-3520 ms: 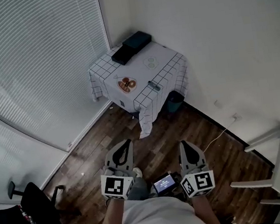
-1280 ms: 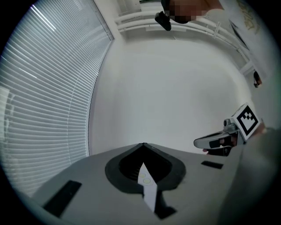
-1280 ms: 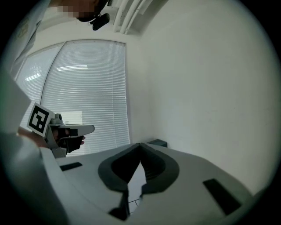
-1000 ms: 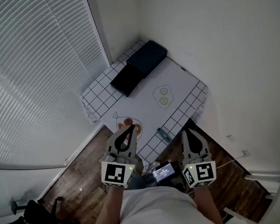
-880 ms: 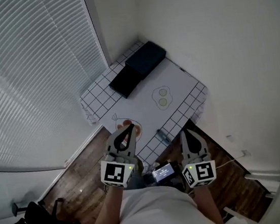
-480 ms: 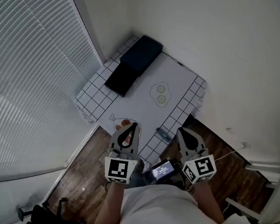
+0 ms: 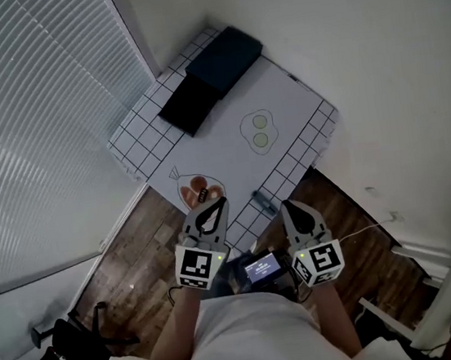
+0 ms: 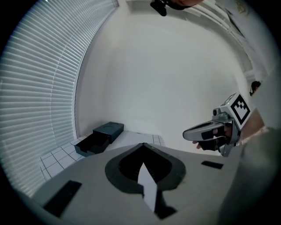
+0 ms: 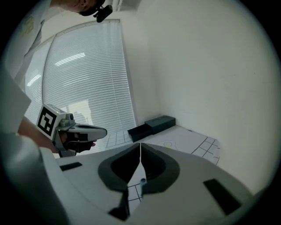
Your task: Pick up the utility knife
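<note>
The utility knife, a short blue-grey bar, lies near the front edge of the white grid-pattern tablecloth. My left gripper hangs over the table's near edge, left of the knife, beside an orange food picture. My right gripper hovers just right of the knife, off the table edge. Both point at the table with jaws together and nothing between them. In the left gripper view the left gripper has its tips meeting; in the right gripper view the right gripper looks the same.
A black open box and a dark blue box sit at the table's far side near the blinds. A fried-egg print marks the cloth's middle. White wall stands right of the table. Dark wood floor lies below, with a white chair at right.
The table has come closer in the head view. Both grippers have sunk and moved forward to its near edge, now flanking the knife. Their jaws have stayed together.
</note>
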Demonstrator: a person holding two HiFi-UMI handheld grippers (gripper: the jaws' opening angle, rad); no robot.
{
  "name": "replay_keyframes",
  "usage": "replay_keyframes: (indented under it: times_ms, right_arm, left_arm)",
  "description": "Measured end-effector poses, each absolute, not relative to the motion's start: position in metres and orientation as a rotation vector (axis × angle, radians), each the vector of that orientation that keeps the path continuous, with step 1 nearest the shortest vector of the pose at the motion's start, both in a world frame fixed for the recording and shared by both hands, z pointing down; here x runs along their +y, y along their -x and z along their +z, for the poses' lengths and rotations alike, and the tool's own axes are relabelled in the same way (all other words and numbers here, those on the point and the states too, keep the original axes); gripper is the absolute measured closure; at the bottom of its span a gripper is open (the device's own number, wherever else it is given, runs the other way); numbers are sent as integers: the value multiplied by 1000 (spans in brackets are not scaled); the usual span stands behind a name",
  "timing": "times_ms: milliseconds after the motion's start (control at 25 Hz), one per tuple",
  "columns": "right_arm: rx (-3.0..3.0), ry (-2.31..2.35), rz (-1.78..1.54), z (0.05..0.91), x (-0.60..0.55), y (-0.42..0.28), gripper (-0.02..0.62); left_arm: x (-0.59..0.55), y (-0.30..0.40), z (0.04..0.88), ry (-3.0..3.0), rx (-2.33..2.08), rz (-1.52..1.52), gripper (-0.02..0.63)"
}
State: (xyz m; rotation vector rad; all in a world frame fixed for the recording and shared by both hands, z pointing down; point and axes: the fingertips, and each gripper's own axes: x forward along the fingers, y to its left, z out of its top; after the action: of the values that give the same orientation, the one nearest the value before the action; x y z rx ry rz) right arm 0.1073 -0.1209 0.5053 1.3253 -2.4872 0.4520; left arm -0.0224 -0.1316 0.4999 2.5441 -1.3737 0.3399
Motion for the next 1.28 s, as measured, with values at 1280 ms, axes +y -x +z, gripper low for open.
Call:
replay_keyframes:
  times_ms: [1280]
  right_arm:
    - [-2258, -1048, 583, 673, -113, -108, 488]
  left_arm:
    - [-121, -5, 629, -2411, -1136, 585, 600]
